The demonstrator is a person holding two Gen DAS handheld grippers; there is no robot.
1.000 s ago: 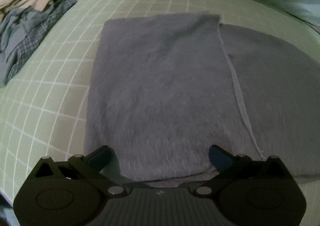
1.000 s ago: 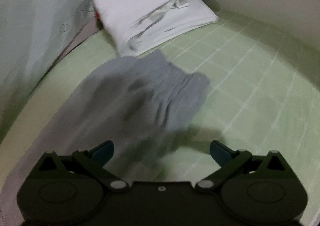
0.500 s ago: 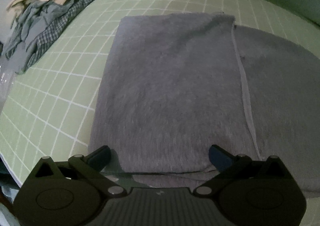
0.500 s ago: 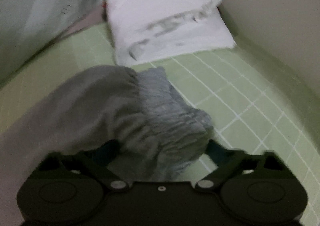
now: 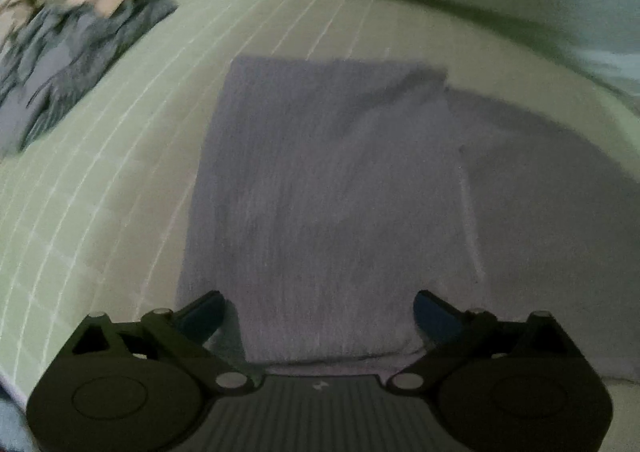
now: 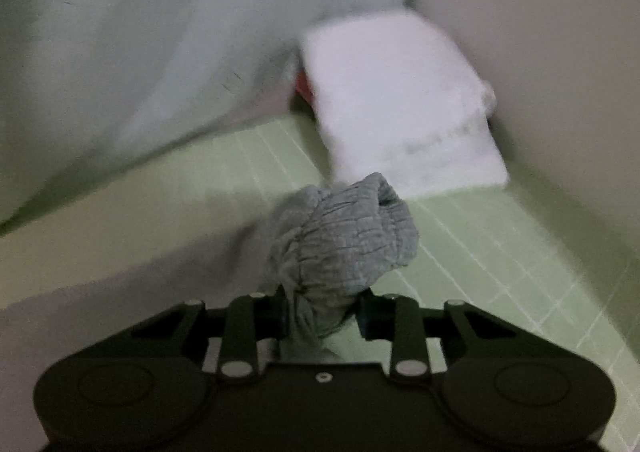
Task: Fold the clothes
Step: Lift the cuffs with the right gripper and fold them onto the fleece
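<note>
Right gripper (image 6: 322, 318): jaws have just been closing and now clench a bunched wad of the garment's gathered grey band (image 6: 348, 240), held clear of the sheet.
Left gripper (image 5: 318, 312): jaws spread wide, nothing between them; it hangs over the near edge of the garment (image 5: 332, 188) and grips nothing.
Garment: grey, partly folded, flat on the green checked sheet (image 5: 120, 180). A folded panel lies over a wider layer that spreads to the right; a pale seam (image 5: 470, 220) marks the join.
Trailing cloth: runs from the right jaws down toward the flat part. The view is blurred there, so the path is probably continuous but not confirmed.
Mid ground: bare sheet on both sides of the garment.
Far left: a loose heap of other clothes (image 5: 68, 44), well apart from the garment.
Far right: a folded white stack (image 6: 400, 100) in the wall corner, near the raised band.
Risk 1: the grip is on a crumpled wad, not a flat edge; the fold may land lumpy or skewed.
Risk 2: with the left jaws free, nothing pins the flat layers; a pull from the right may drag the folded panel open.
Risk 3: the raised band may brush the white stack and disturb it.
</note>
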